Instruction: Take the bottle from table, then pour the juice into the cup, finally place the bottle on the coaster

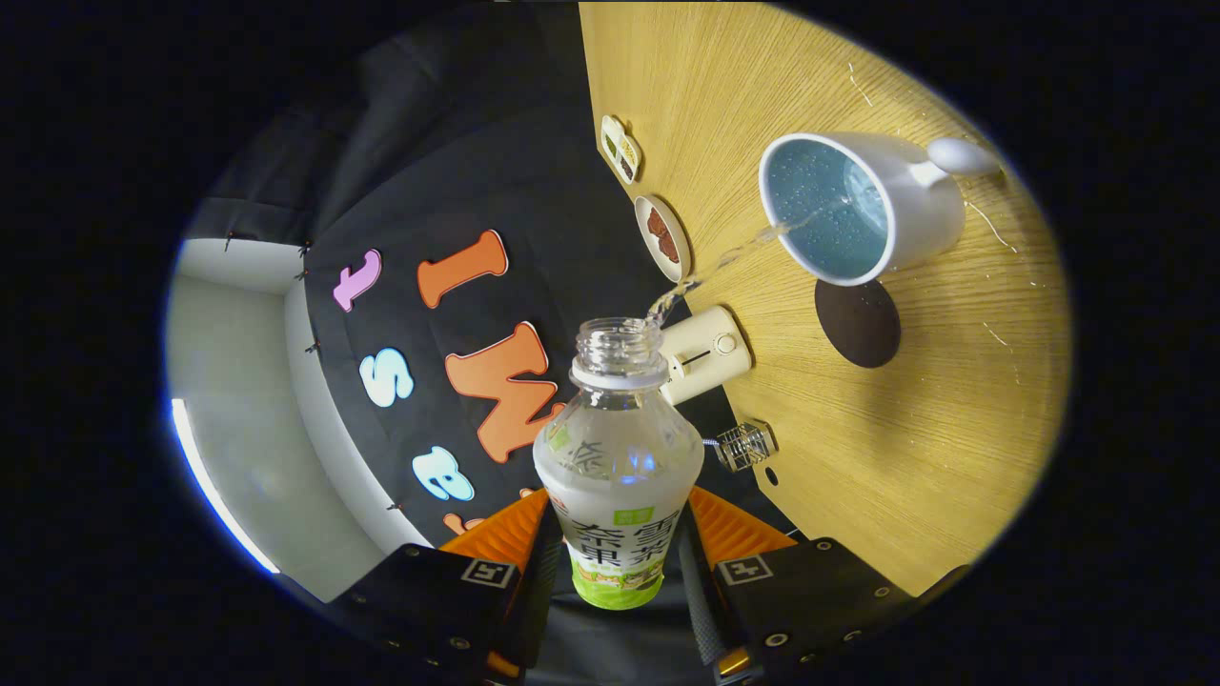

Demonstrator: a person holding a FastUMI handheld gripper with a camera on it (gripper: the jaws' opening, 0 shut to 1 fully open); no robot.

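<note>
1. The claw (618, 557) is clamped on the juice bottle (618, 476), one finger pressing each side of its labelled lower body.
2. The bottle's long axis runs straight out along the fingers, its open neck (620, 345) pointing away from the claw; the cap is off.
3. The whole view is rolled, so the bench (915, 457) stands like a wall beside the bottle. I judge from this that the bottle is tipped well over for pouring.
4. A thin stream of clear liquid (734, 252) leaves the neck and arcs across into the white cup (858, 205), which lies beyond the neck and off to the bench side. It lands inside the cup's blue interior, near the nearer rim.
5. The dark round coaster (858, 322) sits just beside the cup, between the cup and the claw.
6. The coming move turns on this: once the pour ends, the bottle must be brought back upright and its base set down on the coaster, a short shift from the cup.
</note>
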